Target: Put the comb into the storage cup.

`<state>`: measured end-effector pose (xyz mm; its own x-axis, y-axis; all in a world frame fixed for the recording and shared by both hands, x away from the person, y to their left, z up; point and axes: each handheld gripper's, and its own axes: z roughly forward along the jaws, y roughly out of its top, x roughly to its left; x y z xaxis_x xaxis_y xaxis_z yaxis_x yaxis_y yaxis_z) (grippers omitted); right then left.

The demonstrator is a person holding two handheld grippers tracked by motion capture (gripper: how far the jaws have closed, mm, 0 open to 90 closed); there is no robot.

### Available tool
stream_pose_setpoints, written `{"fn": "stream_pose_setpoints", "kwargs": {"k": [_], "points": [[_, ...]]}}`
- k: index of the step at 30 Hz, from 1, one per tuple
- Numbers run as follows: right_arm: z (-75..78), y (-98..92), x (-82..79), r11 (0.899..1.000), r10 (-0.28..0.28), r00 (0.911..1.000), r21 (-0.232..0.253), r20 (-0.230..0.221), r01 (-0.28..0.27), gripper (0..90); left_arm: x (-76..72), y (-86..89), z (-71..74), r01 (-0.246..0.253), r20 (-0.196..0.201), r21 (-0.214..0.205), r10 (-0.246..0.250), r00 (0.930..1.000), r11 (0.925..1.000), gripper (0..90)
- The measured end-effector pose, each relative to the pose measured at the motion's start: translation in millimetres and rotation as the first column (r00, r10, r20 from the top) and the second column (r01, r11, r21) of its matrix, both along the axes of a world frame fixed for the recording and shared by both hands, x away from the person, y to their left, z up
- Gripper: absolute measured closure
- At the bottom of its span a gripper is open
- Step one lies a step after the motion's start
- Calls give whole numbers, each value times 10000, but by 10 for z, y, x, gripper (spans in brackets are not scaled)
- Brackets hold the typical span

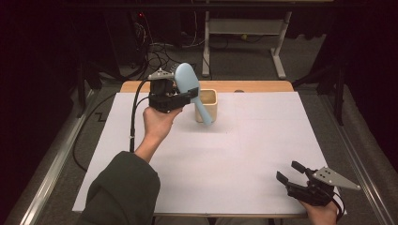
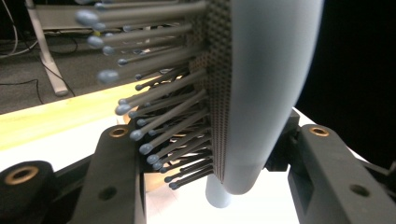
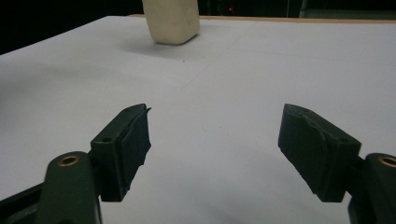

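Above the cup (image 1: 207, 104), the left gripper's (image 1: 190, 93) fingers clamp a hairbrush (image 1: 192, 89); the right gripper's (image 1: 291, 172) fingers gape wide, empty.

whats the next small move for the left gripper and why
Probably lift the brush a little higher. The left gripper is shut on it, handle pointing down, and the handle tip seems level with the cup, not clearly above its rim.
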<state>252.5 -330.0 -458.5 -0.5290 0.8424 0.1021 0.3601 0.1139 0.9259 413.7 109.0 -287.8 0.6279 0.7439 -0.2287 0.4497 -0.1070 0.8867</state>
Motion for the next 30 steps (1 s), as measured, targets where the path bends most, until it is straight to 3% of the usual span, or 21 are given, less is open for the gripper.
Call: {"fn": "stream_pose_setpoints", "kwargs": {"k": [22,30], "points": [[-2,1,19,10000,-41,10000,65,41,41,247,272,-47,89,-645,36,13,645,9979,9979,534],[5,40,71,9997,-35,9997,-240,250,41,249,385,-52,119,-1034,84,-137,1035,9946,9945,534]]}}
